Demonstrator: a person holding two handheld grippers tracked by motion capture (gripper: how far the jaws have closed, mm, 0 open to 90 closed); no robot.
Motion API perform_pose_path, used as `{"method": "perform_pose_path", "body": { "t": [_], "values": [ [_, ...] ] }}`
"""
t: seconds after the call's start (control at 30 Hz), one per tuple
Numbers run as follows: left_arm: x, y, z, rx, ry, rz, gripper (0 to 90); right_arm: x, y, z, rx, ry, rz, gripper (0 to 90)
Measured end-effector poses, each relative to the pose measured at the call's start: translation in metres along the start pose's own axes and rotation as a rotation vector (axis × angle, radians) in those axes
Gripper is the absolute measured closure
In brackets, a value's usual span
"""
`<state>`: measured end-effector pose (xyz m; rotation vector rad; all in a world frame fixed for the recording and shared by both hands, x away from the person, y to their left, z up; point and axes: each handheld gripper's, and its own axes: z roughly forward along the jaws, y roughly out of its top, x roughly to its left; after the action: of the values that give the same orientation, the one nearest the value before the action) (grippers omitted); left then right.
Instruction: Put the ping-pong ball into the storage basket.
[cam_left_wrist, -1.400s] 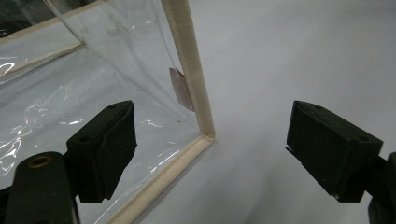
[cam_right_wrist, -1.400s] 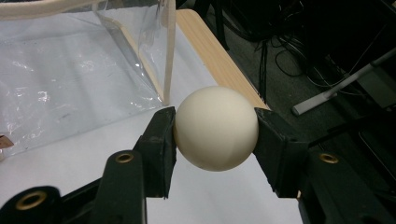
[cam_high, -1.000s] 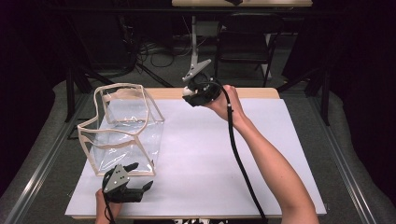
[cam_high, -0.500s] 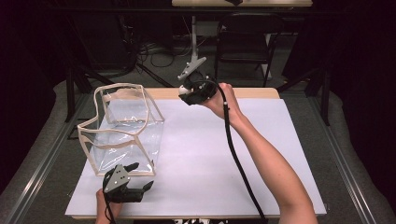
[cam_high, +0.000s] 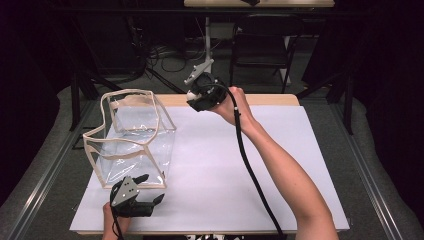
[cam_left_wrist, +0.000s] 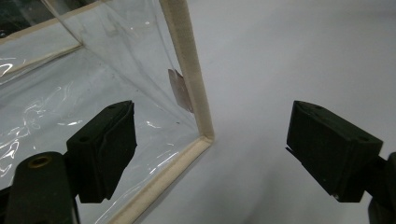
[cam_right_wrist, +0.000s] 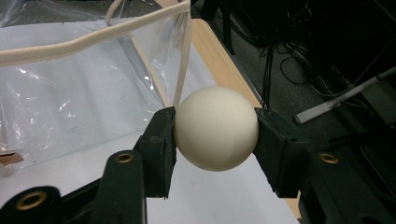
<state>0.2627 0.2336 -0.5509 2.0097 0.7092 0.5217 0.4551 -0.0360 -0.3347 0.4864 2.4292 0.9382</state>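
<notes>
Right gripper (cam_high: 192, 94) is raised above the far edge of the tabletop (cam_high: 280, 165), near its middle, jaws clamped on a cream-white ball (cam_right_wrist: 216, 127); in the right gripper view the ball sits squarely between the two black pads, touched on both sides. In the high view the ball (cam_high: 191, 93) is a small pale spot at the gripper's tip, too small there to judge its seating. Clear plastic bag with cream fabric trim (cam_high: 131, 141) stands upright on the left half of the tabletop, mouth open upward, its top rim wavy. The ball is off the bag's far right corner, apart from it and outside it. Left gripper (cam_high: 148, 189) rests low at the near edge of the tabletop, just in front of the bag's near right corner. In the left gripper view its jaws stand wide apart with nothing between them; the bag's trimmed corner seam (cam_left_wrist: 189, 70) runs up between the jaws, farther off. A small tag, possibly a label, sits just beside that seam.
</notes>
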Motion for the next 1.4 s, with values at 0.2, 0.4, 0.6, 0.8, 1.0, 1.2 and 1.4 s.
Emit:
{"method": "perform_pose_path", "body": {
  "t": [0.2, 0.4, 0.6, 0.8, 1.0, 1.2, 1.4],
  "values": [
    [0.0, 0.0, 0.0, 0.0, -0.001, -0.001, 16.1, 0.001, 0.006, 0.002, 0.0, 0.006, -0.008, 50.9],
    [0.0, 0.0, 0.0, -0.001, 0.0, 0.0, 16.1, 0.003, 0.011, 0.004, 0.002, 0.008, -0.01, 51.0],
    [0.0, 0.0, 0.0, 0.0, -0.002, 0.0, 16.1, 0.005, 0.015, 0.004, 0.002, 0.011, -0.019, 50.9],
    [0.0, 0.0, 0.0, 0.001, -0.003, 0.003, 16.1, 0.008, 0.018, 0.006, 0.005, 0.015, -0.024, 50.9],
    [0.0, 0.0, -0.001, 0.001, -0.001, 0.001, 16.1, 0.01, 0.022, 0.009, 0.005, 0.019, -0.03, 50.9],
    [0.0, 0.0, -0.001, 0.002, -0.004, 0.004, 16.1, 0.011, 0.025, 0.011, 0.005, 0.022, -0.032, 50.9],
    [-0.001, 0.0, 0.0, 0.003, -0.005, 0.005, 16.1, 0.013, 0.029, 0.014, 0.015, 0.022, -0.036, 50.9]
  ]
}}
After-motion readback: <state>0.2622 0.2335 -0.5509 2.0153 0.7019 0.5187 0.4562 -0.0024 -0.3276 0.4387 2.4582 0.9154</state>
